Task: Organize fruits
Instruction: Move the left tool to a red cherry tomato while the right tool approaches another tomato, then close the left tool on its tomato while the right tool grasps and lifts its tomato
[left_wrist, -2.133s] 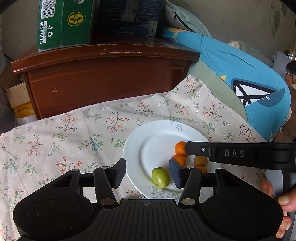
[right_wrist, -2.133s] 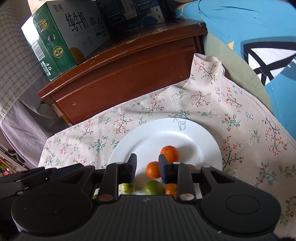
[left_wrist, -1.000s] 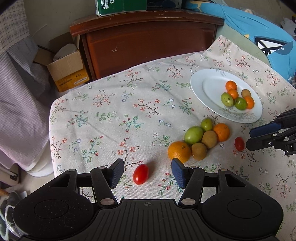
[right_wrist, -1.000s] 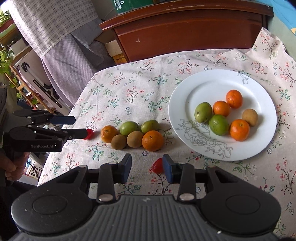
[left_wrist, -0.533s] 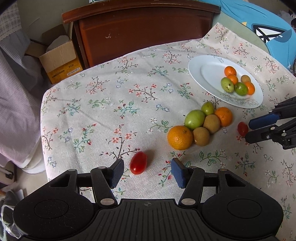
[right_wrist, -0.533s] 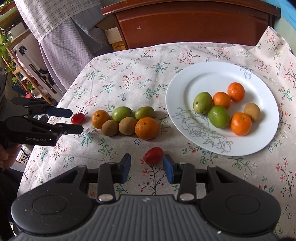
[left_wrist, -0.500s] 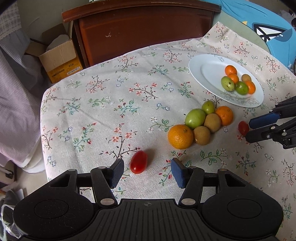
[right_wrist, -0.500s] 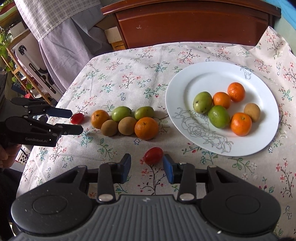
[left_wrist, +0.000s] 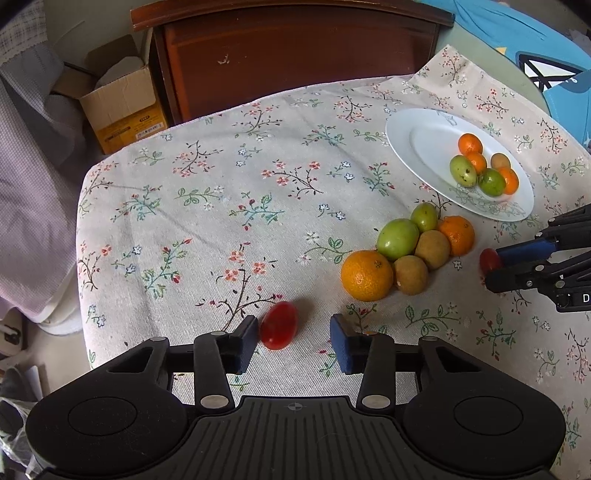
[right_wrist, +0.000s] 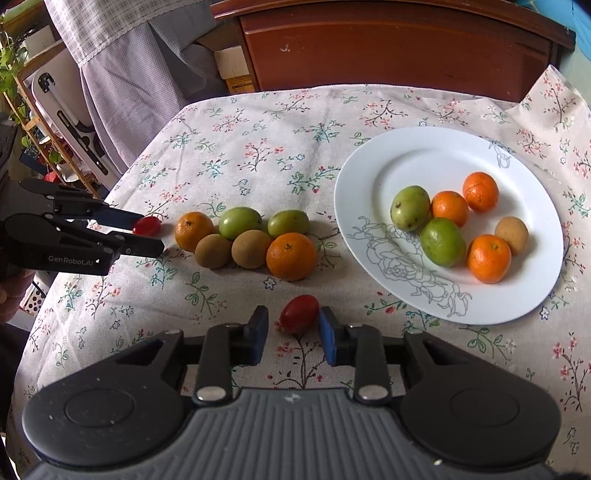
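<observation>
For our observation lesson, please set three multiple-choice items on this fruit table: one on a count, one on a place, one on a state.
1. How many fruits lie on the plate?
A four
B eight
C six

2. The loose fruit cluster lies:
A on the cloth beside the plate
B on the plate
C in a box

3. The left tongs are:
A shut on an orange
B open around a red tomato
C open with nothing between them

Key:
1. C: there are three orange, two green and one brown.
2. A: the cluster sits left of the rim.
3. B: the jaws have just been closing, yet a gap shows beside the tomato.
</observation>
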